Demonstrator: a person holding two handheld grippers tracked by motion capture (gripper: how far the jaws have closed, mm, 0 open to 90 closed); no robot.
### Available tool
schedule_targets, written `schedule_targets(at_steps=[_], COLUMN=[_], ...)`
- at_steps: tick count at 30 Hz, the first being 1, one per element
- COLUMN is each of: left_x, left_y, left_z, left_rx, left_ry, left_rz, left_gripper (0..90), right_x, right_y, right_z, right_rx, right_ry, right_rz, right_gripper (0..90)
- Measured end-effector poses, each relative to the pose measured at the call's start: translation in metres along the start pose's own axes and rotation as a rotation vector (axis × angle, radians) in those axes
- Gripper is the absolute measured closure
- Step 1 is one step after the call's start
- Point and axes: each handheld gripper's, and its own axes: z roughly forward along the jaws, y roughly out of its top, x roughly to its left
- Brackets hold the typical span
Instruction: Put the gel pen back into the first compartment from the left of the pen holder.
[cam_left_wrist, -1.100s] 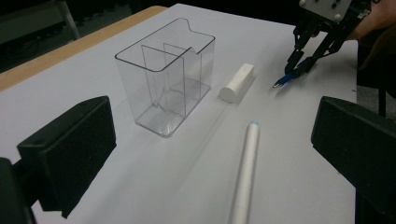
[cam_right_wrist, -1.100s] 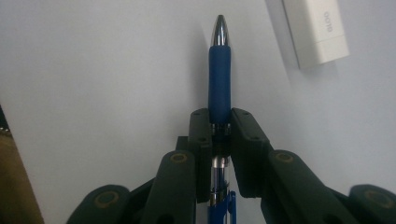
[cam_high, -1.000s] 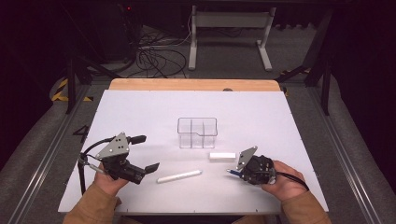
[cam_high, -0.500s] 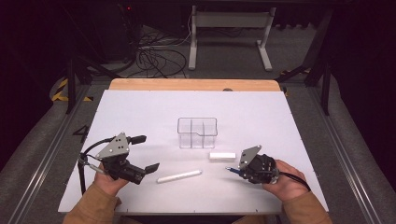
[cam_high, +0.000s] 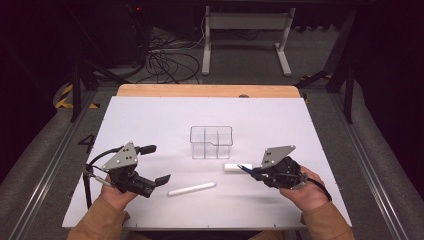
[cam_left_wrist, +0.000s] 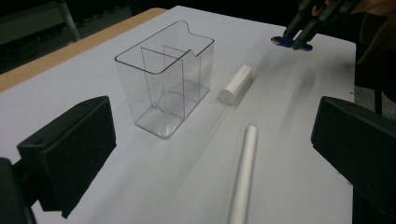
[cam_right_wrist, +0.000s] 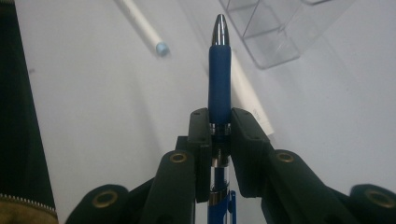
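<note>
Right tool (cam_high: 248, 171), at the lower right of the high view, is clamped on a blue pen (cam_right_wrist: 219, 70) and has barely moved over the last second, its tip near the short white cylinder (cam_high: 231, 168). Left tool (cam_high: 150, 165), lower left, holds its jaws wide apart and empty. Probably the pen goes next into the clear divided holder (cam_high: 211, 142) at the surface's (cam_high: 150, 115) centre; the long white stick (cam_high: 192, 189) lies untouched.

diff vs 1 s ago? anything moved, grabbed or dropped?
Nothing visibly changed. The right gripper stays shut on the blue pen, held near the short white cylinder. The left gripper stays open and empty beside the long white stick. The clear divided container sits in the same place on the white table.
</note>
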Motion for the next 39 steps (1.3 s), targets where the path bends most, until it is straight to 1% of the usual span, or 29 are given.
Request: schedule_targets(at_steps=[3, 5, 9, 13, 16, 21, 24, 27, 28, 32, 36, 39], left_x=[-0.001, -0.002, -0.002, -0.002, -0.002, -0.002, -0.002, -0.002, -0.002, -0.002, -0.002, -0.002], left_y=[0.0, 0.0, -0.001, -0.001, -0.001, -0.002, -0.002, -0.002, -0.002, -0.002, -0.002, -0.002], left_z=[0.001, 0.001, 0.0, -0.001, -0.001, -0.001, -0.001, -0.001, -0.001, -0.001, -0.001, -0.001], left_rx=[0.005, 0.008, 0.005, 0.004, 0.005, 0.004, 0.004, 0.005, 0.005, 0.006, 0.008, 0.009], left_ry=[-0.004, -0.005, -0.003, -0.004, -0.003, -0.002, -0.004, -0.006, -0.005, -0.006, -0.009, -0.009], left_rz=[-0.001, 0.004, 0.005, -0.004, -0.003, 0.001, -0.002, -0.003, -0.003, -0.004, -0.007, -0.009], left_gripper=[0.9, 0.8, 0.8, 0.9, 0.8, 0.9, 0.9, 0.9, 1.0, 1.0, 1.0, 1.0], right_x=[-0.003, -0.005, -0.01, -0.013, -0.015, -0.015, -0.014, -0.015, -0.015, -0.015, -0.014, -0.014], right_y=[0.003, 0.005, 0.011, 0.015, 0.018, 0.021, 0.023, 0.024, 0.024, 0.024, 0.026, 0.028], right_z=[-0.005, -0.008, -0.013, -0.016, -0.018, -0.021, -0.022, -0.024, -0.025, -0.025, -0.024, -0.024], right_rx=[-0.049, -0.082, -0.143, -0.197, -0.235, -0.3, -0.33, -0.363, -0.37, -0.388, -0.405, -0.42], right_ry=[0.002, 0.007, 0.019, 0.031, 0.035, 0.026, 0.008, -0.004, -0.01, -0.028, -0.037, -0.047], right_rz=[0.026, 0.032, 0.074, 0.12, 0.136, 0.155, 0.163, 0.186, 0.187, 0.201, 0.216, 0.211], right_gripper=[79.0, 79.0, 79.0, 79.1, 79.0, 78.9, 78.9, 78.9, 78.9, 78.9, 78.8, 78.8])
